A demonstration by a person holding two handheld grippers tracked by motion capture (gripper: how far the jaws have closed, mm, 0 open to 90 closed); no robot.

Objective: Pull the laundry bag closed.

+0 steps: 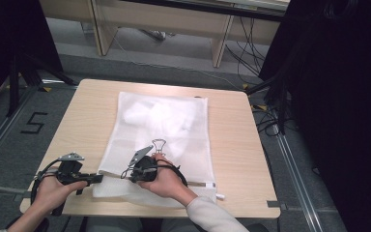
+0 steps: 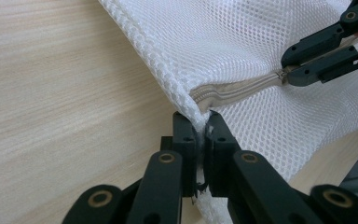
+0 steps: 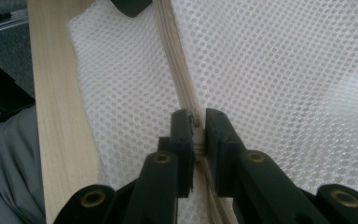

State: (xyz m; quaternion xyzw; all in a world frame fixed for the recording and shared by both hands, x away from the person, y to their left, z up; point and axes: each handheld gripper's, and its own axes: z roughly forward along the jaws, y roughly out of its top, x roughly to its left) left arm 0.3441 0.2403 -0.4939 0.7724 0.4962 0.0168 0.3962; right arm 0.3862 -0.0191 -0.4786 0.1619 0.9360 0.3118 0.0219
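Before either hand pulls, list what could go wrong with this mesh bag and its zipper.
1. The left gripper pinches just a thin fold at the corner of the mesh bag; a hard pull might slip it free or tear the netting.
2. The right gripper is shut on the zipper; loose mesh beside it could snag as it slides.
3. The bag's near edge lies at the table edge, so tugging may drag it off.

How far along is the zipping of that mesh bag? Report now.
Done: white garment sits inside the white mesh laundry bag. In hand: left gripper pinches the bag's corner; right gripper clamps the beige zipper. Left: how much still needs zipping can't be told.
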